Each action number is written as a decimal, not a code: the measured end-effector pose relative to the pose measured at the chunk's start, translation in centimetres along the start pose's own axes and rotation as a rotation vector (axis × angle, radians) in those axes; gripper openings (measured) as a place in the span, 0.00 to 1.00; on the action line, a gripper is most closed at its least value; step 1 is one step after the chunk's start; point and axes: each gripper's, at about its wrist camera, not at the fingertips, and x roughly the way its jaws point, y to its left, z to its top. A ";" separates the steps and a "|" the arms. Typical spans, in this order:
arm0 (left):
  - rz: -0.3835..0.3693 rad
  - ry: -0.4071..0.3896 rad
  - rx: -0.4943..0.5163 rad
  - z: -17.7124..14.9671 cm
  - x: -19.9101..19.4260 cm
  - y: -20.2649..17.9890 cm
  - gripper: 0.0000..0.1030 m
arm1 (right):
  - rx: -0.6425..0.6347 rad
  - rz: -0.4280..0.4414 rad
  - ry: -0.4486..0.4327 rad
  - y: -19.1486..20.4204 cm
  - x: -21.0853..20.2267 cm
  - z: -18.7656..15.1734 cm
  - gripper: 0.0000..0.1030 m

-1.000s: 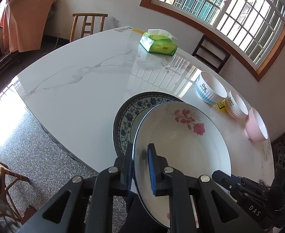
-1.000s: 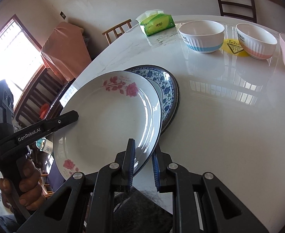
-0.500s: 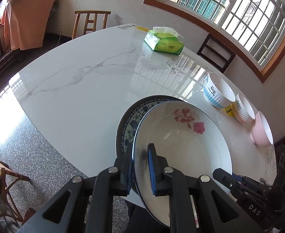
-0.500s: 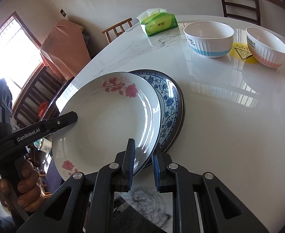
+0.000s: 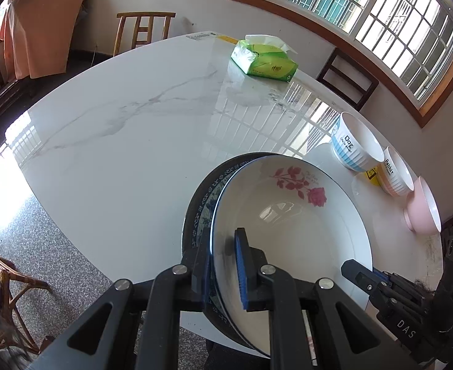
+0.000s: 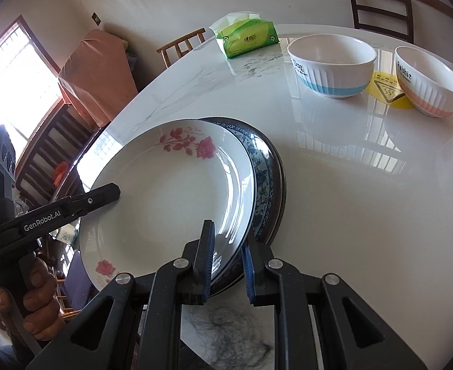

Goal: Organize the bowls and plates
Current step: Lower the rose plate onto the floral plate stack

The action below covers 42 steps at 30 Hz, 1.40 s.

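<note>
My left claw (image 5: 223, 265) grips the near-left rim of the rose plate (image 5: 291, 240), one finger under it and one on its face; my right claw (image 6: 226, 262) clamps the same plate's opposite rim, beside the blue patterned plate (image 6: 263, 178). The rose plate is round, tilted, with its big rose spray pointing away from me toward the tissue pack (image 5: 263, 61). It lies over the blue patterned plate, which shows only as a crescent at the edge of the marble surface (image 5: 128, 141). I count two plates. To the right stand three bowls in a row: a blue-banded bowl (image 6: 331, 64), a Rabbit bowl (image 6: 426, 80), and a pink bowl (image 5: 423, 206), cut off at the frame edge in my right view. A yellow sticker (image 6: 386, 91) is partly hidden between the first two.
</note>
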 end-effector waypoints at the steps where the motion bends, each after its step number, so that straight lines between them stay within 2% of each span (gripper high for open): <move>1: 0.001 0.001 -0.001 0.1 0.1 0.1 0.14 | -0.002 0.001 0.000 0.0 0.1 0.0 0.17; 19: -0.014 0.024 -0.018 0.5 1.0 0.9 0.14 | -0.044 -0.034 -0.021 0.5 0.8 0.4 0.17; 33: -0.019 0.010 -0.016 0.4 1.0 1.1 0.14 | -0.092 -0.055 -0.052 1.1 1.1 0.4 0.20; 38: 0.029 -0.045 0.012 0.3 0.1 0.7 0.14 | -0.172 -0.117 -0.088 2.1 1.1 0.1 0.29; 42: 0.042 -0.062 0.013 0.5 -0.3 0.8 0.14 | -0.282 -0.199 -0.117 3.5 1.5 -0.4 0.38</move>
